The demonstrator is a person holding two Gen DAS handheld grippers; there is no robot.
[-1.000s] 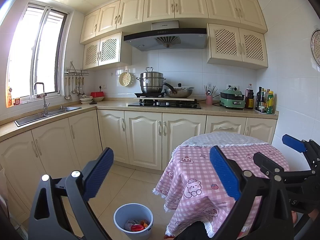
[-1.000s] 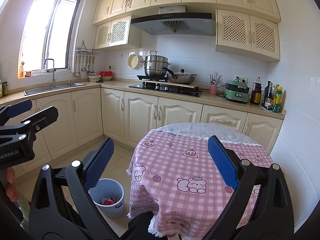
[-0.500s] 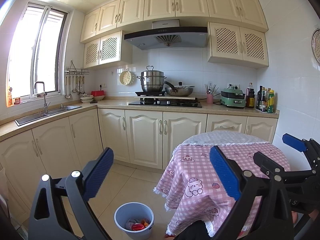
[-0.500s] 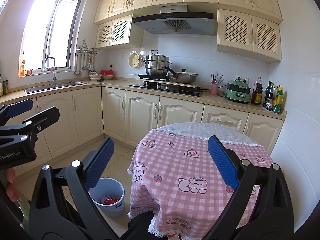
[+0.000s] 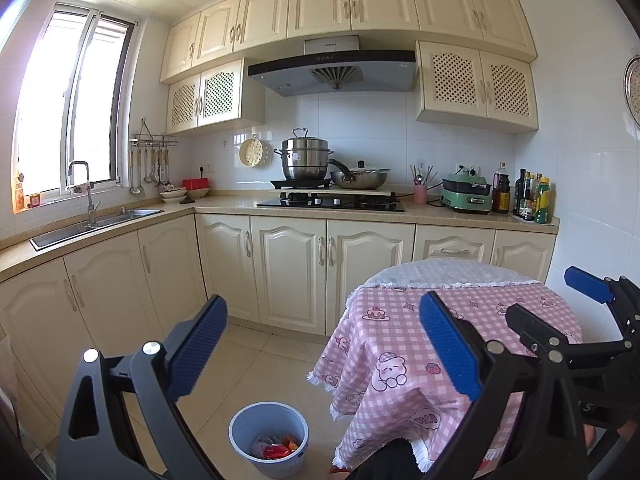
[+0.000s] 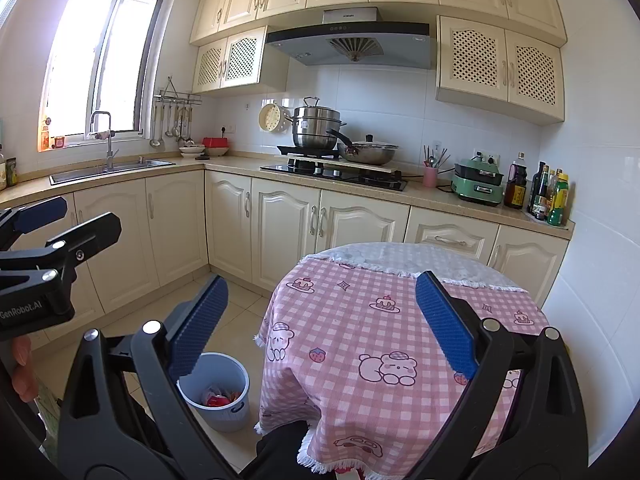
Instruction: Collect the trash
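Observation:
A light blue trash bin (image 5: 268, 438) stands on the tiled floor left of the round table, with red and orange wrappers (image 5: 276, 449) inside; it also shows in the right wrist view (image 6: 218, 394). My left gripper (image 5: 322, 348) is open and empty, held above the floor between bin and table. My right gripper (image 6: 320, 326) is open and empty, held over the near part of the table with the pink checked cloth (image 6: 400, 320). The right gripper shows in the left wrist view (image 5: 560, 320), and the left gripper in the right wrist view (image 6: 48, 248).
Cream cabinets (image 5: 288, 272) run along the back and left walls, with a sink (image 5: 96, 220), hob with pots (image 5: 332, 200), green cooker (image 5: 466, 196) and bottles (image 5: 532, 200) on the counter. A white tiled wall (image 6: 600, 280) stands right of the table.
Both views have drifted very slightly; the grippers stay open and empty, and nothing in the room has moved.

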